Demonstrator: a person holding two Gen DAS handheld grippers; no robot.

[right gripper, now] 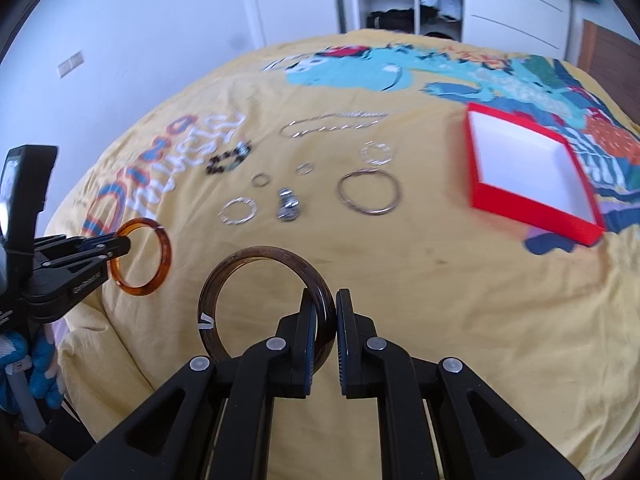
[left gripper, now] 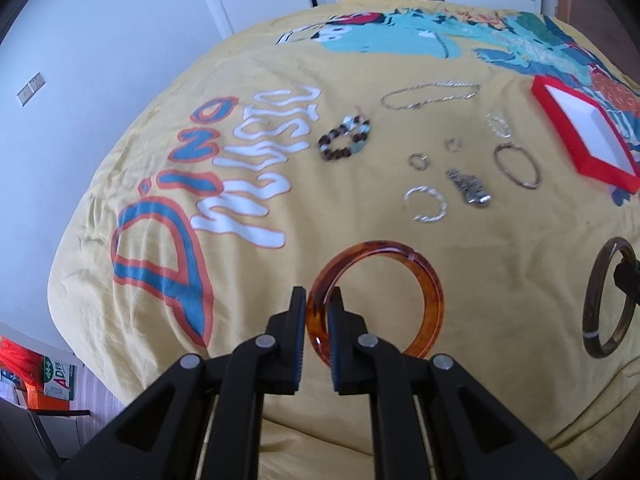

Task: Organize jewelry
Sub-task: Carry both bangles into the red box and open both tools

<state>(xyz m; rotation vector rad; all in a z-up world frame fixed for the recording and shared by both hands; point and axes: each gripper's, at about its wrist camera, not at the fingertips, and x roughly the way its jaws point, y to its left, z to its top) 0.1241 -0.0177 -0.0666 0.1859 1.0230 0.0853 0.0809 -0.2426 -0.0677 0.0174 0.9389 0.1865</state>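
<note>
1. Left tool (left gripper: 318,300): jaws clamped on the rim of an amber bangle (left gripper: 424,276), which is held clear of the bedspread (left gripper: 360,232).
2. Right tool (right gripper: 325,304): jaws closed on the rim of a dark brown bangle (right gripper: 224,276), also lifted; a pale mark shows on its near edge.
3. In the right wrist view the left tool sits at the far left, with a blue-gloved hand (right gripper: 40,364) below it.
4. Beyond the tools, loose pieces lie on the yellow bedspread: a twisted silver hoop (left gripper: 425,204), a silver clump (left gripper: 468,186), a thin plain bangle (left gripper: 516,165), two small rings, a beaded bracelet (left gripper: 345,138) and a chain (left gripper: 430,95).
5. An open red box (right gripper: 536,216) with a white inside sits to the right, holding nothing visible.
</note>
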